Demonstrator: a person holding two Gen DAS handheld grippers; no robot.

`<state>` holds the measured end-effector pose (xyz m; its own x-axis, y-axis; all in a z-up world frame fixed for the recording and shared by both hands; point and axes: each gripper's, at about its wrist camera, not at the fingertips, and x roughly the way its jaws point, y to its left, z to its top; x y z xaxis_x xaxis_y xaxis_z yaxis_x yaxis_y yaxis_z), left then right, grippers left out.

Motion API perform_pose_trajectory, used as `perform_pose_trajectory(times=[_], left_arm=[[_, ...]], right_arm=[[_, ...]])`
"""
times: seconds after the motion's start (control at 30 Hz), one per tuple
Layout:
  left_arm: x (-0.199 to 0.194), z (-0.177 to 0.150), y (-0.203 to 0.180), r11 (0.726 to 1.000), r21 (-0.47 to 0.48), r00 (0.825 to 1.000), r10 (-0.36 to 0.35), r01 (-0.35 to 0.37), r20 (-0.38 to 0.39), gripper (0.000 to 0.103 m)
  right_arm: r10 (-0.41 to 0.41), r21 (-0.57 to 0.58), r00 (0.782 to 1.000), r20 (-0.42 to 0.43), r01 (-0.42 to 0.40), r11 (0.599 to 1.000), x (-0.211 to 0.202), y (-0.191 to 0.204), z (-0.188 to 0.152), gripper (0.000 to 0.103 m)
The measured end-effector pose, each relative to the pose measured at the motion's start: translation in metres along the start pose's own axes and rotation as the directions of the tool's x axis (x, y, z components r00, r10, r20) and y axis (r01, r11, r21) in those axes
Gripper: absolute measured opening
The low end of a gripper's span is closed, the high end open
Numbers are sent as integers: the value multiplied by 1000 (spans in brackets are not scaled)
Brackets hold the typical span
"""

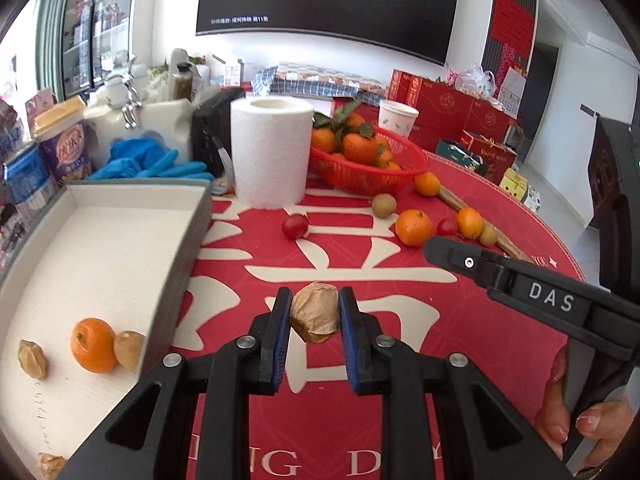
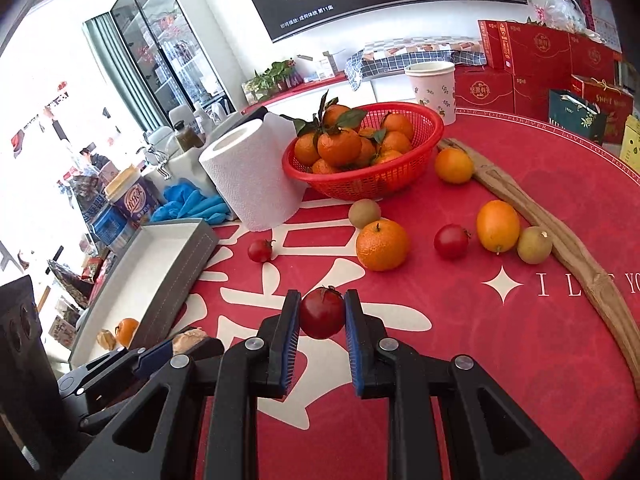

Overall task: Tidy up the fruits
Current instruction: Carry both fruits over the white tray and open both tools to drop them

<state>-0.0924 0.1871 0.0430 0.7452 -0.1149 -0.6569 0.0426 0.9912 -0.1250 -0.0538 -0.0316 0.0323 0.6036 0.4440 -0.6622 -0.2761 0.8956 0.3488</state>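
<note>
My left gripper (image 1: pixel 314 300) is shut on a papery husked fruit (image 1: pixel 315 313), held above the red tablecloth just right of the grey tray (image 1: pixel 192 236). The tray holds an orange (image 1: pixel 93 345), a kiwi (image 1: pixel 129 350) and two husked fruits (image 1: pixel 33 359). My right gripper (image 2: pixel 322 300) is shut on a red tomato (image 2: pixel 322 312) above the cloth. Loose on the table lie oranges (image 2: pixel 383 245), tomatoes (image 2: pixel 451 241) and kiwis (image 2: pixel 364 213). The left gripper (image 2: pixel 176 346) shows at lower left of the right wrist view.
A red basket (image 2: pixel 416 152) of leafy tangerines stands behind the loose fruit. A paper roll (image 2: pixel 252 176), blue gloves (image 2: pixel 192 204), a paper cup (image 2: pixel 432 88) and a long wooden stick (image 2: pixel 568 248) are on the table. Red gift boxes (image 2: pixel 536 52) stand behind.
</note>
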Motion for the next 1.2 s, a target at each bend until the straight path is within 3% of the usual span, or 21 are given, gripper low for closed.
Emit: perform_pose_trajectory(times=[0.13, 0.6, 0.7, 0.87, 1.03, 1.2], left_arm=[[-10, 6, 18, 998, -53, 998, 29, -26, 48, 26], [-33, 12, 88, 960, -251, 988, 140, -121, 60, 26], [-40, 12, 107, 944, -287, 980, 187, -161, 65, 26], [-43, 4, 143, 893, -368, 958, 284, -257, 20, 26], [-41, -7, 172, 853, -457, 963, 266, -252, -34, 26], [-33, -18, 176, 848, -465, 967, 239, -255, -94, 26]], right_arm=[[13, -4, 1000, 11, -13, 1000, -2, 1, 1, 23], [66, -4, 996, -52, -66, 998, 14, 17, -2, 23], [76, -34, 995, -65, -78, 996, 16, 37, -1, 23], [152, -83, 984, -94, -159, 984, 27, 84, 7, 23], [212, -144, 966, -149, -233, 962, 47, 136, 5, 23], [233, -174, 946, -225, -274, 946, 75, 170, -6, 23]])
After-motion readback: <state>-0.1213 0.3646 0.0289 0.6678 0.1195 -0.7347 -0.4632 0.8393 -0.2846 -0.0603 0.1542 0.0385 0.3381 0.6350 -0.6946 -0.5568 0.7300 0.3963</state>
